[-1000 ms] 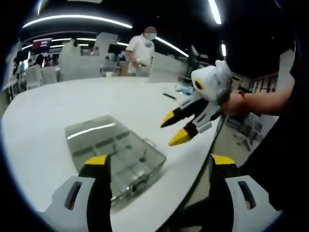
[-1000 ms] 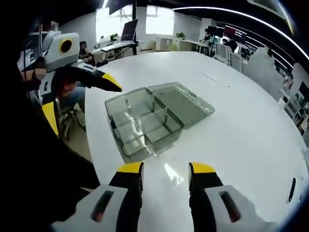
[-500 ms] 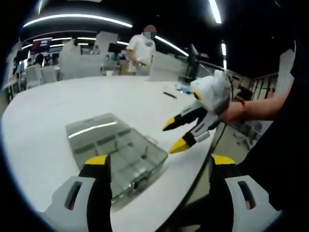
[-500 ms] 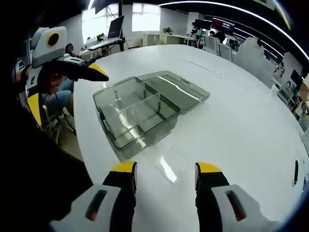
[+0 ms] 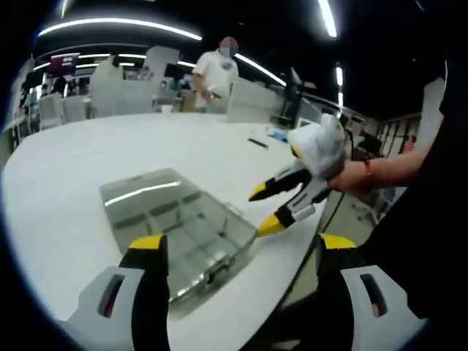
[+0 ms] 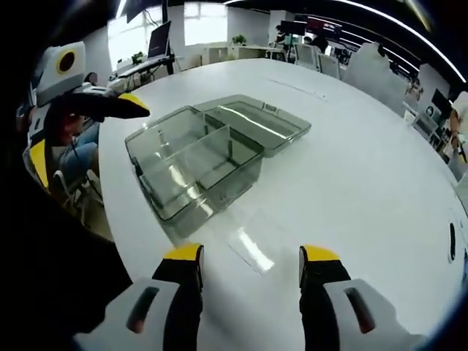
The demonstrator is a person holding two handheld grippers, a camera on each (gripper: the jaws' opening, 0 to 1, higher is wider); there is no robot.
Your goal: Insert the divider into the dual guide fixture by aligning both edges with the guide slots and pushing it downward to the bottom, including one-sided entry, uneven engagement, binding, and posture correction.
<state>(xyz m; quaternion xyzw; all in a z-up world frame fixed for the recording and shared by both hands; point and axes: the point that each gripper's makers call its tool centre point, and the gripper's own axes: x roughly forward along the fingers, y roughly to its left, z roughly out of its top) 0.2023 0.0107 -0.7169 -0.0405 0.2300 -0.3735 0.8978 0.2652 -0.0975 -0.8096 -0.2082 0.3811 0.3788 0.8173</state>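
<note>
A clear plastic box [image 6: 191,157] stands near the table's edge with its lid [image 6: 256,118] folded open behind it and a clear partition inside. A transparent divider sheet [image 6: 245,232] lies flat on the table in front of the box. My right gripper [image 6: 251,254] hovers open just above and before that sheet, holding nothing. In the left gripper view the same box [image 5: 179,227] sits ahead of my open, empty left gripper [image 5: 241,245]. The right gripper [image 5: 257,213] comes in from the right, its yellow tips beside the box's near corner. The left gripper's upper finger [image 6: 117,104] reaches in beside the box.
The white table [image 5: 66,168] is broad, and its curved edge runs close by the box. A black pen-like object [image 6: 451,241] lies far off on it. A person [image 5: 219,73] stands beyond the far side. Desks and chairs fill the background.
The right gripper has come lower and closer to the divider sheet and the box. In the left gripper view its tips have dropped toward the box's corner. The box and sheet have stayed put.
</note>
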